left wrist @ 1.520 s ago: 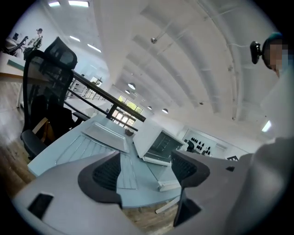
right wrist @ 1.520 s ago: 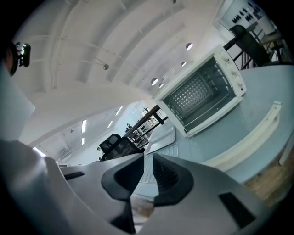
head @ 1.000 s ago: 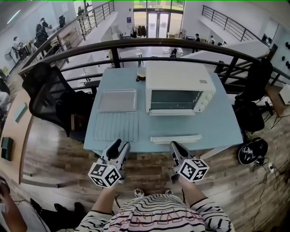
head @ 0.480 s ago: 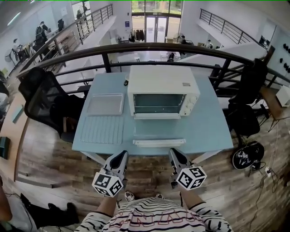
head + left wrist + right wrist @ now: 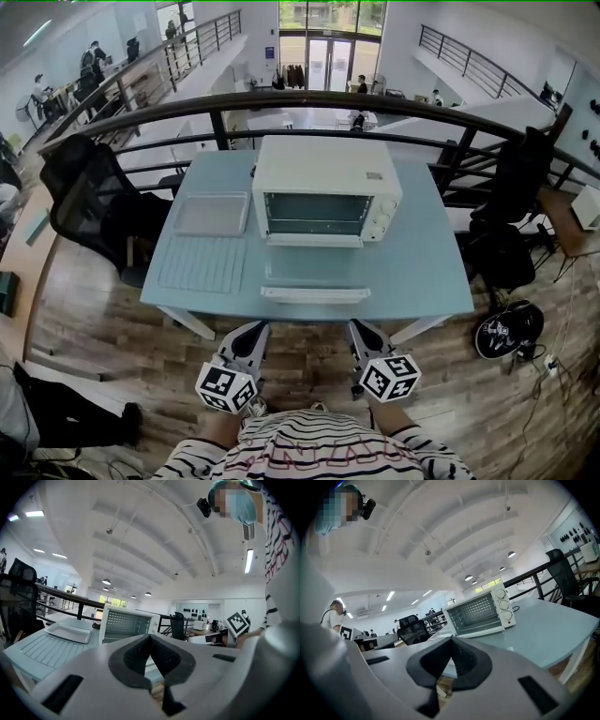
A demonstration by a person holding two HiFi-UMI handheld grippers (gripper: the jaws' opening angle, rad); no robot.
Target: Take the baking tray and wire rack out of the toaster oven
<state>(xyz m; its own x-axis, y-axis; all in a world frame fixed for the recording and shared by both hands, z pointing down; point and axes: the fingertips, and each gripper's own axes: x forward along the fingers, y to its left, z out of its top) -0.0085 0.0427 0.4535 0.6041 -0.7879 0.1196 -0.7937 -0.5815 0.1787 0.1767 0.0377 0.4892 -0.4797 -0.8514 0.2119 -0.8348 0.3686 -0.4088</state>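
Baking tray (image 5: 213, 214) and wire rack (image 5: 202, 263) lie on the table (image 5: 422, 272) at nine o'clock of the toaster oven (image 5: 323, 192), eleven o'clock from my left gripper (image 5: 253, 330). It and my right gripper (image 5: 357, 328) are both closed, empty. The left gripper view catches tray and rack; the right gripper view catches the oven's dials (image 5: 502, 605).
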